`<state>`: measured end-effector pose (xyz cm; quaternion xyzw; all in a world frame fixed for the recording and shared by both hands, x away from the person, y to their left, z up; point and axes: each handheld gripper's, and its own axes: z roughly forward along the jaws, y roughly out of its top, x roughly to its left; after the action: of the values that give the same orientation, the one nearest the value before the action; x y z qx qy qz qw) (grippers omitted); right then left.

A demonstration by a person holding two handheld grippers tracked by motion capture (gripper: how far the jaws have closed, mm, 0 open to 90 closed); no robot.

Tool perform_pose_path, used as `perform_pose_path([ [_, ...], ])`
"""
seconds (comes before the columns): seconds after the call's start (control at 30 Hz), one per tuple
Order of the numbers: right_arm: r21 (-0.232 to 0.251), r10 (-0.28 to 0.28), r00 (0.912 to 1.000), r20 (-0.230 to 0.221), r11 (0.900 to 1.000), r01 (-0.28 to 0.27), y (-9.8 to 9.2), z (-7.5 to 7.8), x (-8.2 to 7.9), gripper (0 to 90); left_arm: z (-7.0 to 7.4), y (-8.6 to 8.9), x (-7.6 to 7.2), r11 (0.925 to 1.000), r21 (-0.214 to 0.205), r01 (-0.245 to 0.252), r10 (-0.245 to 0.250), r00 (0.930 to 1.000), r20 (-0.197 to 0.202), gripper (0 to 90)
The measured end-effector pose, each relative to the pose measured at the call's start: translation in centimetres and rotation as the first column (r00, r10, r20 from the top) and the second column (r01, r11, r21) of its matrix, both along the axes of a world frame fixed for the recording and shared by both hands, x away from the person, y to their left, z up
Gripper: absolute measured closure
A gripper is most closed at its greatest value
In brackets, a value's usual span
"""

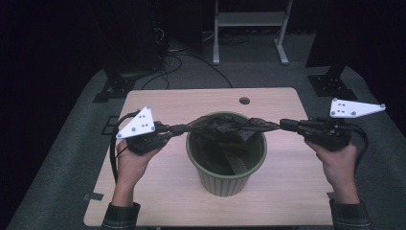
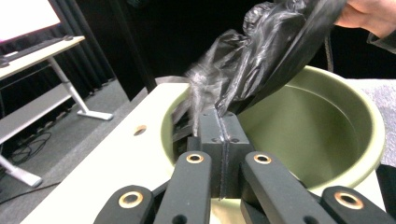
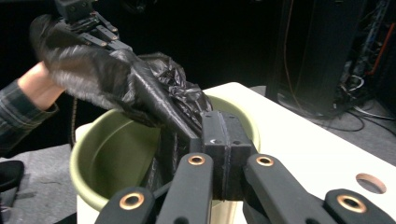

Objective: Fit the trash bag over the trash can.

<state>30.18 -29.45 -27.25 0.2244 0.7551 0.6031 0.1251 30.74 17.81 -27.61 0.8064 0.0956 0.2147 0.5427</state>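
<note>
High view: thin black crinkled plastic bin liner [image 1: 225,125] stretched above the mouth of the ribbed olive-green plastic waste bin [image 1: 225,179], mid-counter on the pale wooden counter [image 1: 287,182]. Left tool [image 1: 178,129] clamped on the liner's left edge, right tool [image 1: 283,124] clamped on its right. Probably very light, limp, slippery, easily torn; best gripped at the bunched rim. Part of the liner drooping inside the bin; otherwise nothing visible within.

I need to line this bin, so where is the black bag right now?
In the high view the black bag is stretched across the green bin's mouth, between the left gripper and right gripper.
</note>
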Motion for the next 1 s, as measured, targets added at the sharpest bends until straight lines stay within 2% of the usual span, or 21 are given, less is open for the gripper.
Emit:
perform_pose_path([
  [0.2,-0.007,0.021,0.9998,-0.006,0.9997,-0.021,0.9,-0.7,-0.3,89.4,-0.4,0.0,-0.2,1.0000,-0.007,0.007,-0.007,0.9999,0.008,89.8],
  [0.23,0.015,0.024,0.9997,-0.006,0.9996,-0.023,1.4,-0.6,-0.3,74.6,-0.5,-0.4,-0.3,0.9999,0.000,0.014,-0.014,0.9999,0.009,89.8],
  [0.3,0.017,0.039,0.9992,-0.007,0.9991,-0.039,1.6,-0.4,-0.3,74.3,-0.6,-0.6,-0.3,0.9998,0.002,0.018,-0.018,0.9998,0.007,89.8],
  [0.4,0.011,0.050,0.9985,0.020,0.9987,-0.051,2.3,0.1,-1.2,71.8,-0.9,-1.4,0.2,0.9996,0.029,0.000,0.001,1.0000,-0.003,89.8],
  [0.53,0.010,0.070,0.9973,0.025,0.9975,-0.070,2.6,0.0,-2.0,69.9,-1.0,-1.6,0.8,0.9998,0.015,-0.010,0.010,0.9999,-0.014,89.8],
  [0.57,0.007,0.094,0.9955,0.017,0.9956,-0.094,3.0,-0.2,-2.6,67.6,-0.9,-1.8,1.0,0.9999,0.000,-0.013,0.013,0.9998,-0.016,89.8],
  [0.67,-0.006,0.127,0.9918,0.012,0.9919,-0.127,4.0,-0.9,-3.4,64.5,-0.8,-1.8,1.4,0.9997,-0.010,-0.023,0.023,0.9996,-0.016,89.8],
  [0.77,-0.024,0.140,0.9902,0.002,0.9899,-0.140,5.2,-1.9,-3.8,61.5,-0.8,-1.8,1.6,0.9993,-0.018,-0.034,0.033,0.9993,-0.019,89.8],
  [1.0,0.022,0.134,0.9904,-0.032,0.9908,-0.134,5.3,-3.4,-4.1,58.2,-0.7,-1.0,2.0,0.9966,-0.040,-0.072,0.070,0.9970,-0.031,89.9],
])
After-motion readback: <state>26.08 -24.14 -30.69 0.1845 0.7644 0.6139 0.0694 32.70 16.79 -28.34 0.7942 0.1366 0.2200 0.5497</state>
